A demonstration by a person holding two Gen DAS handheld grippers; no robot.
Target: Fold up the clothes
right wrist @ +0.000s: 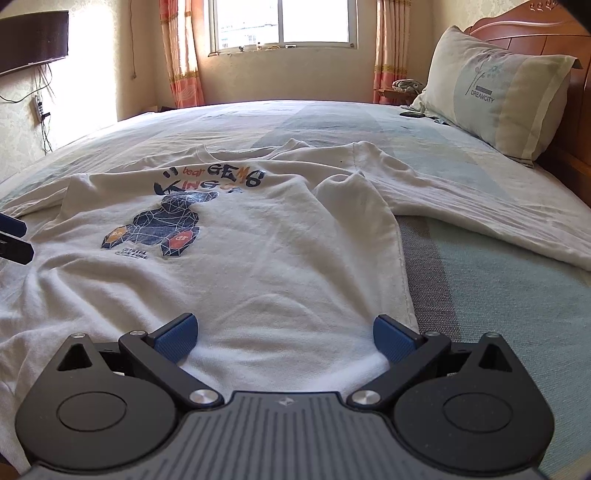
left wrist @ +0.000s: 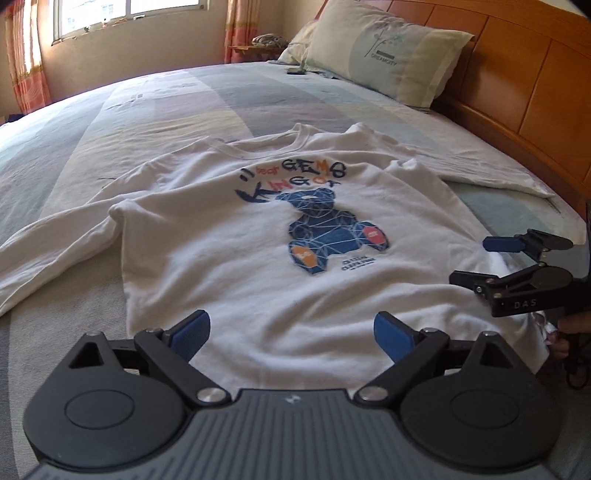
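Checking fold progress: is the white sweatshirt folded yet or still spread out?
Spread. The white sweatshirt lies print-up on the bed, both sleeves out to the sides, no fold made.

Sunlit window (right wrist: 282,22) – orange curtains (right wrist: 181,51) – behind a striped bed (right wrist: 480,295) (wooden headboard (left wrist: 517,74)).

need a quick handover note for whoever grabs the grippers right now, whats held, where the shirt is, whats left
Left gripper: open, nothing held, over the hem near the middle.
Right gripper: open, nothing held, over the hem near the shirt's right edge.
White long-sleeve shirt: lies print-up on the bed, collar toward the window; both sleeves are spread out to the sides, and the body is wrinkled.
Done: shirt laid out; no fold visible.
Left: fold the sleeves in, then fold the body.
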